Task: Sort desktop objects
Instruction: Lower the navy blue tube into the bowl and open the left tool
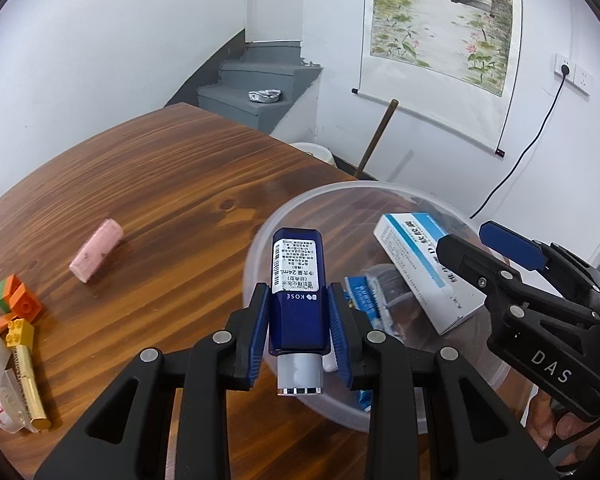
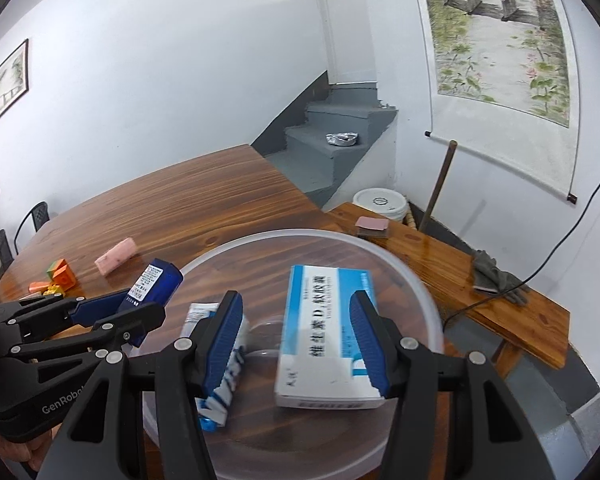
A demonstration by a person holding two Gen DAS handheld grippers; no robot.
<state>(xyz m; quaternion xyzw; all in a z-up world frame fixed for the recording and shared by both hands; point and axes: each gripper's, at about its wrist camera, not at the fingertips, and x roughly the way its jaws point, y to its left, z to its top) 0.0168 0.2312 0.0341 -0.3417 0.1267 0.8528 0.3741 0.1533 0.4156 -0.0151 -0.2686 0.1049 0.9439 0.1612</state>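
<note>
My left gripper (image 1: pixel 299 320) squeezes a dark blue bottle (image 1: pixel 298 292) tight — its gray cap points back at me, and it hangs over the near edge of the clear bowl (image 2: pixel 416 280). My right gripper (image 2: pixel 296 344) is wide open above that bowl, holding nothing. A white and blue box (image 2: pixel 324 336) and a blue packet (image 2: pixel 220 396) lie inside. A pink eraser (image 1: pixel 96 249) sits on the wooden table (image 1: pixel 172 184).

Dark blue bottle (image 1: pixel 296 308) with white label, white-and-blue box (image 2: pixel 328 336), pink eraser (image 1: pixel 96 250), striped brown wood-grain tabletop (image 1: pixel 160 184), blue-padded black fingers (image 1: pixel 260 316)
</note>
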